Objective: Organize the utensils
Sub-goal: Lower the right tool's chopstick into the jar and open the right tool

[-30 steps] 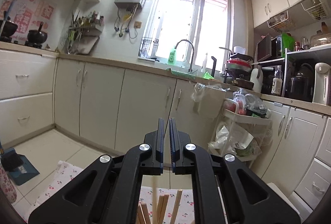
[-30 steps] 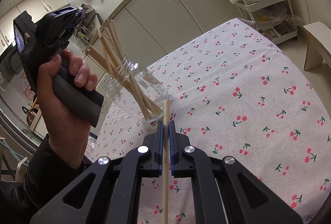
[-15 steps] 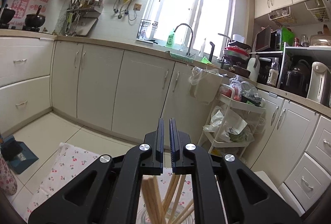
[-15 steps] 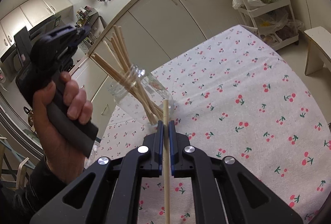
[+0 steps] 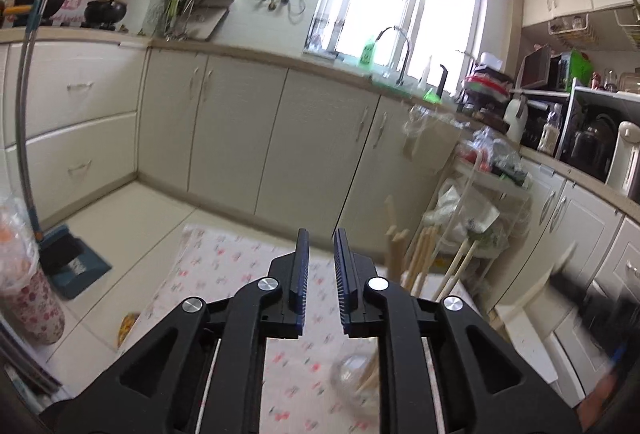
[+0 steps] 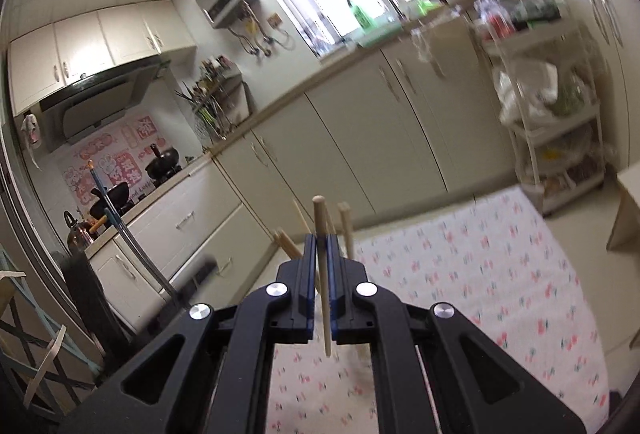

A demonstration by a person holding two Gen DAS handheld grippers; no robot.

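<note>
Between the right tool's [image 6: 319,246] closed jaws stands one light, stiff wooden chopstick [image 6: 322,274], pinched mid-length, steeply upright above the cherry-print surface [image 6: 500,286]; it looks slippery and best held near its middle. More chopsticks [image 5: 420,258] stand in a blurred clear glass jar [image 5: 354,380] just right of the left tool [image 5: 320,266], which gapes slightly, empty.

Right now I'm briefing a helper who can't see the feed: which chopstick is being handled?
Find the cherry-print cloth on the table in the right wrist view. Above its near edge, the right hand-held gripper is shut on one chopstick. Unlike the other chopsticks behind it, it runs between the fingers, its round end above them.
</note>
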